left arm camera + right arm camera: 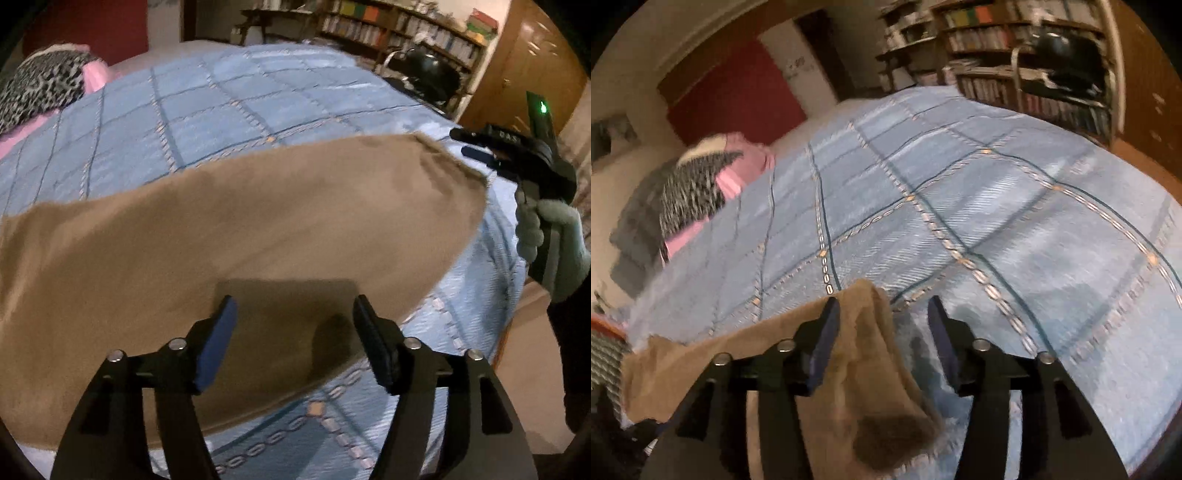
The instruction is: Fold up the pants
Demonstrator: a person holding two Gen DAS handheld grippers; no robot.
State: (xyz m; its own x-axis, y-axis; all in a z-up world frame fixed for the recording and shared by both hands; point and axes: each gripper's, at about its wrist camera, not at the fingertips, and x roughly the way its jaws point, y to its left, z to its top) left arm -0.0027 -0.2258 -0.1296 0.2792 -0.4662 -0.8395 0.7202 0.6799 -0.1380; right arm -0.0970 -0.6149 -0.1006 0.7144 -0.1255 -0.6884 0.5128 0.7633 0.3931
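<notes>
Tan pants [258, 221] lay spread flat across blue quilted bed [229, 103], near its front edge. Looked like between folds: cloth laid down, both grips let go. Left gripper [291, 332] hovered over near edge of pants, jaws apart, nothing pinched. Right gripper [882, 332] also parted, at the pants' end; cloth draped against the left pad [827, 332], gap itself bare, not clamped.

Next move probably called for re-gripping one end at two corners and carrying it over to the other end, edges kept matched.

Left wrist view only: whole pants outline, gloved hand [554, 236] on right gripper. Right wrist view only: rumpled end of pants, dark patch there, clothes pile [694, 192] at far side.
</notes>
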